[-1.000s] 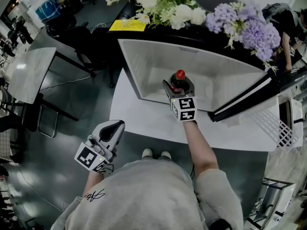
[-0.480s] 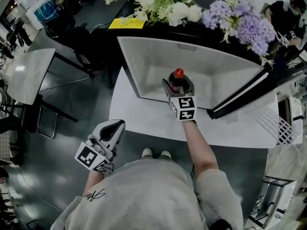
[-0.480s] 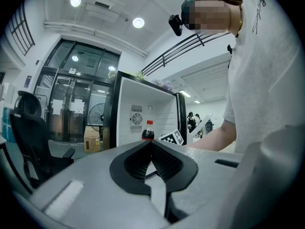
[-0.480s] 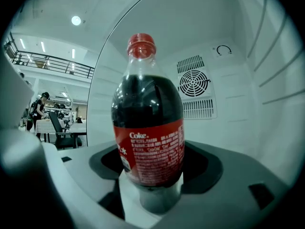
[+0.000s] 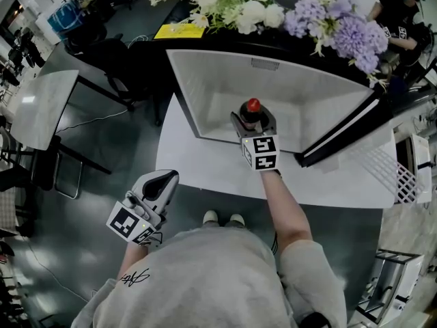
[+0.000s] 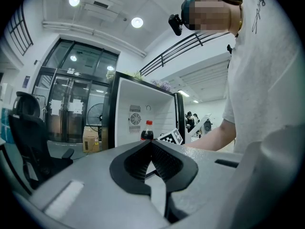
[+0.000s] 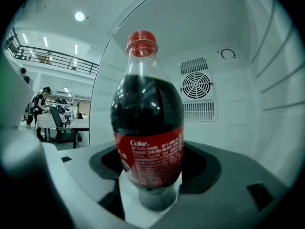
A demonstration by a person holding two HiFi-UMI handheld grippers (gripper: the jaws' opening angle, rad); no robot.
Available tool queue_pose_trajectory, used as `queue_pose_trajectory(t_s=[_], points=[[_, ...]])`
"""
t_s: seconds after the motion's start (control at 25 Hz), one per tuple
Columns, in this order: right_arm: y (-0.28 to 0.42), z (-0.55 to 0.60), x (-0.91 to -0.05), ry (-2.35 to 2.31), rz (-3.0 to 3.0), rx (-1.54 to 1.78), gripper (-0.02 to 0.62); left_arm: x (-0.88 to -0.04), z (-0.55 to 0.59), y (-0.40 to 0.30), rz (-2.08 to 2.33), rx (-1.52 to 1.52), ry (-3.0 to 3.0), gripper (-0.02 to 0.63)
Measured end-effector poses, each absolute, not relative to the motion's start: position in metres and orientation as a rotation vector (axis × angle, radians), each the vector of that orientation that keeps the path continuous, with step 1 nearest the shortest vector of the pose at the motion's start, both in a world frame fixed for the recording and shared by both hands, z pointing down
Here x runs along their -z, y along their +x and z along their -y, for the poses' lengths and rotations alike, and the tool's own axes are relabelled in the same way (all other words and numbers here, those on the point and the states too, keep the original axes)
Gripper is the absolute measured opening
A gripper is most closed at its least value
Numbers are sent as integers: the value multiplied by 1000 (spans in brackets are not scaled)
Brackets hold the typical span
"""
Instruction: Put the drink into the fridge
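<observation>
We had the open white fridge [image 5: 205, 87] at the far side of the white table [image 5: 198, 173]. Our right gripper [image 5: 252, 121] was inside it, jaws clamped on the cola bottle [image 7: 147, 137], which stood upright in the fridge, red cap up. Our left gripper [image 5: 159, 183] hung near us, left of the table, jaws pressed together on nothing.

White table [image 5: 205, 173] with an open, white-lined black fridge [image 5: 205, 94] directly on top.
</observation>
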State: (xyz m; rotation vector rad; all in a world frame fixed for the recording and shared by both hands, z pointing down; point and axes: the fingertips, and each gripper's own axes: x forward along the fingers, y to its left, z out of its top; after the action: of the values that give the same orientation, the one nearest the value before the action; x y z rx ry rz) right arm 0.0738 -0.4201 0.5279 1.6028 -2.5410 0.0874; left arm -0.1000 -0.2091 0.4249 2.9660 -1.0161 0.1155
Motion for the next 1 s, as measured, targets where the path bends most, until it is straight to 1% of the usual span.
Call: queue_pose_trajectory(t_s=[0.56, 1.0], points=[[73, 453, -523, 1625, 2534, -87, 304, -428, 210, -107, 1040, -134, 2949, 4], [78, 460, -526, 1658, 2516, -163, 304, -429, 210, -106, 1041, -127, 2946, 5]])
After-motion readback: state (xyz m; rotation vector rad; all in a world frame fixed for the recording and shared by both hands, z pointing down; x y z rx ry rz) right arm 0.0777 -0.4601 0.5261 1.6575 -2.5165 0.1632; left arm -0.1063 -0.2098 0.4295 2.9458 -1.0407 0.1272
